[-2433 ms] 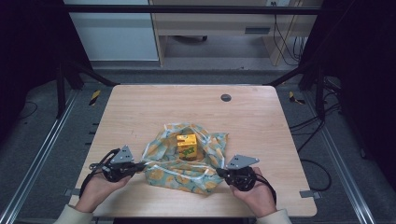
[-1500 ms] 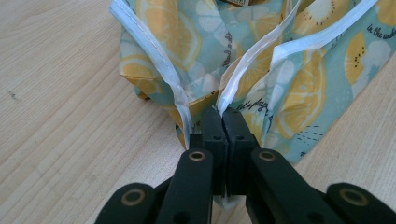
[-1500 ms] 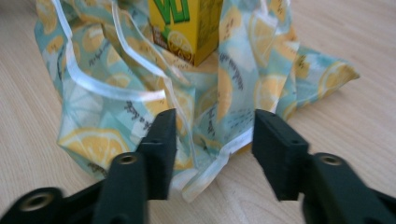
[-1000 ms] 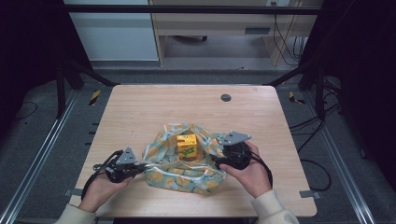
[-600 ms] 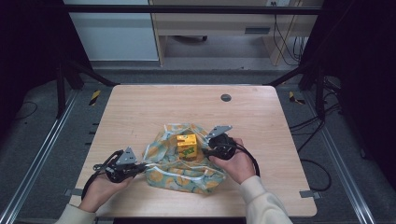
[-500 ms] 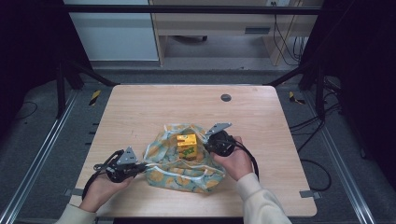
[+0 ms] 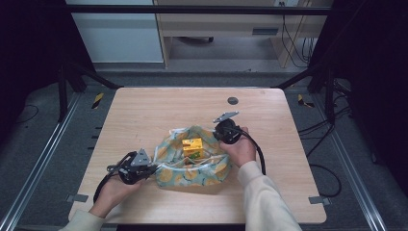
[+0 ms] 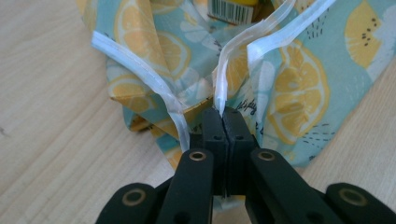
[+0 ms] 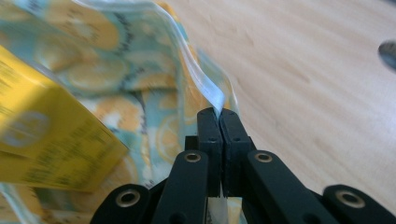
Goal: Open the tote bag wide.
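l gripper (image 8: 223, 112) pinches lemon-print bag (image 7: 192, 161) rim strip; r gripper (image 9: 219, 114) jaws just closed on far rim by yellow box (image 7: 192, 147).

a pale wooden table (image 7: 144, 115) bears a lemon-print bag (image 7: 192, 166) and a small dark disc (image 7: 233, 100).

The right gripper (image 7: 217, 131) is travelling from the near right corner of the lemon-print bag (image 7: 192, 161) up to its far right rim beside the yellow box (image 7: 192, 147), its jaws closing on the clear edge strip (image 9: 198, 84); the bag's rim is bunching.
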Motion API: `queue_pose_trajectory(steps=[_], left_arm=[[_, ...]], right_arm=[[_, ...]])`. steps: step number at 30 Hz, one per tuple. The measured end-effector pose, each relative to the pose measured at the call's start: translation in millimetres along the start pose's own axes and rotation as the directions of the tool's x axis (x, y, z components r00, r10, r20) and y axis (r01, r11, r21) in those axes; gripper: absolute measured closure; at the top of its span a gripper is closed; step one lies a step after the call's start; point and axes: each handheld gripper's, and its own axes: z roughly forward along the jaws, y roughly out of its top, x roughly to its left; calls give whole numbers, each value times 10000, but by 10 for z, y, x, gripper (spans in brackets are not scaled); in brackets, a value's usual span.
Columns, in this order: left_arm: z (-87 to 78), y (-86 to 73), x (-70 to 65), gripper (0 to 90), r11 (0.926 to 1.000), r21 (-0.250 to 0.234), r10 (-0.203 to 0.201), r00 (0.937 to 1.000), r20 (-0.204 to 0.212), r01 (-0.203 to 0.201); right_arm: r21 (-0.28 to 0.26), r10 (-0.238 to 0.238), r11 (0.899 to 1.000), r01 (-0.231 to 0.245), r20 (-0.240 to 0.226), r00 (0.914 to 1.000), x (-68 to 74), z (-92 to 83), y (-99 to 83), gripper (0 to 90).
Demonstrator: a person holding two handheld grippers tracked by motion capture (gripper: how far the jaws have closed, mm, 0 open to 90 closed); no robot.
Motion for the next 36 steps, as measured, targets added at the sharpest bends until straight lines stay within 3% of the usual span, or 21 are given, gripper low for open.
queue_pose_trajectory(steps=[9, 11, 16, 17, 21, 23, 31, 36], left_arm=[[42, -18, -34, 894, 9995, 313, 63, 9995, 319, -73], [50, -23, -63, 893, 9991, 379, 170, 9993, 346, -183], [23, -30, -102, 883, 9996, 213, 176, 9991, 386, -184], [23, -30, -102, 882, 9996, 213, 176, 9991, 386, -184], [10, -24, -132, 869, 9997, 132, 187, 9986, 499, -193], [-17, -23, -139, 827, 9999, -60, 153, 9994, 306, -151], [-218, 28, -100, 573, 9947, -998, -287, 9984, -496, 237], [-415, 139, -90, 470, 9872, -1587, -297, 9961, -836, 161]], right_arm=[[506, 479, 9976, -468, -198, 9987, -125, 146, -126, 873], [428, 620, 9973, -605, -353, 9975, -138, 159, -127, 838], [-95, 805, 9967, -808, -225, 9965, -134, 55, -87, 611], [-95, 805, 9967, -808, -225, 9965, -134, 55, -87, 611], [-765, 765, 9942, -761, 32, 9971, -91, -157, -28, 424], [-813, 615, 9949, -605, 102, 9981, -64, -260, -10, 368], [-1635, 457, 9856, -437, 88, 9989, 42, -769, -29, 275], [-1904, 144, 9816, -151, -49, 9999, 186, -993, -193, 249]])
